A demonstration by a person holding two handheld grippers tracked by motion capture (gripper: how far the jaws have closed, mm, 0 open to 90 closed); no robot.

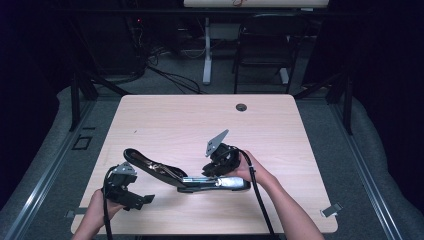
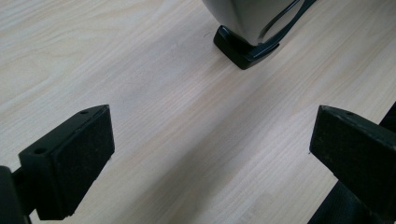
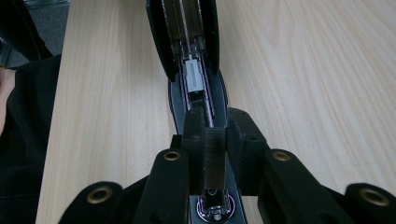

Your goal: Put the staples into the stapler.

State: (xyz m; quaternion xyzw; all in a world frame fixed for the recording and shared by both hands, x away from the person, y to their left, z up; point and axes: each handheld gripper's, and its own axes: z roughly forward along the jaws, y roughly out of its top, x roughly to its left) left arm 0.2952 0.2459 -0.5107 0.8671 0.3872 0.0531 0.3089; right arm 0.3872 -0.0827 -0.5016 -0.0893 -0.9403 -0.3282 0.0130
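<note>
A black stapler [image 1: 200,182] lies on the wooden table [image 1: 175,120], swung open, its top arm [image 1: 147,166] reaching up and left. My right gripper [image 1: 220,167] stands over the stapler's base end, shut on it. In the right gripper view the jaws of that gripper [image 3: 215,140] pinch a narrow ridged part of the stapler [image 3: 191,56], whose staple channel with a grey pusher [image 3: 194,77] runs away from me. My left gripper [image 1: 140,197] rests near the front left edge, open and empty. In its own view the left gripper [image 2: 210,154] faces one end of the stapler [image 2: 245,42] over bare wood.
A round cable hole [image 1: 241,107] sits near the table's far edge. Behind the table stand a dark chair [image 1: 262,45] and a white desk leg [image 1: 207,55]. A black cable [image 1: 260,200] trails from the right gripper towards the front edge.
</note>
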